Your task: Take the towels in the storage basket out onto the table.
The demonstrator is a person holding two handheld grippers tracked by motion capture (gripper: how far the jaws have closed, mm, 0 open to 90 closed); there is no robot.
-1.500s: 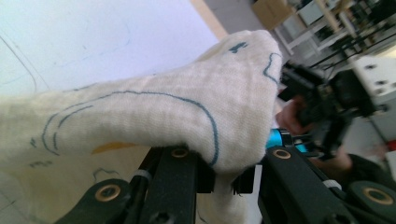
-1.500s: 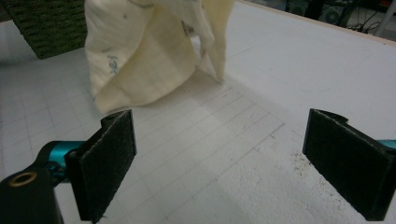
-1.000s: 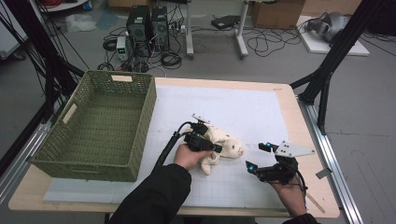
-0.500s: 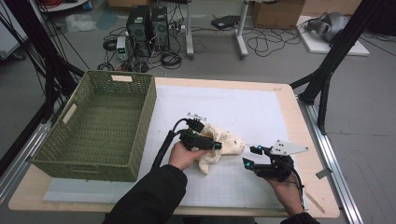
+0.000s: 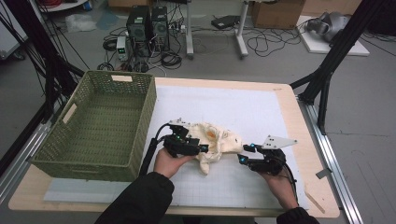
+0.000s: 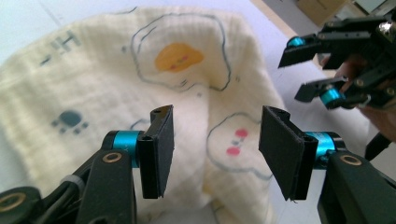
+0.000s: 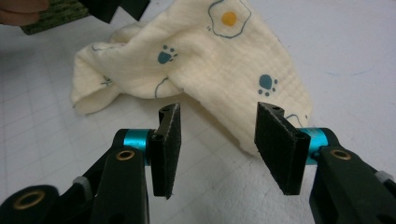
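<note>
A cream muslin cloth printed with fried eggs and blue paw marks (image 5: pixel 215 142) lies rumpled on the white gridded mat (image 5: pixel 261 112), near the middle of the table, just right of the green woven basket (image 5: pixel 100 123).

The left gripper (image 5: pixel 204 149) hangs over the cloth's left part. Its jaws have just been opening and now stand spread, with fabric under the gap and neither pad pressing on it.

The right gripper (image 5: pixel 243 154) sits just off the cloth's right tip. Its jaws have just been closing but are still apart, with bare mat and the cloth's edge ahead of them and nothing pinched.

Handling judgement: the cloth is light, soft and limp; it will drape and fold under its own weight and is unlikely to slip from rubber pads. A corner or a free hem is the sound hold, not the bunched middle.

In the high view the long axis runs roughly left to right across the table, tapering to a point toward the right gripper, with a folded lobe hanging toward the person.
</note>
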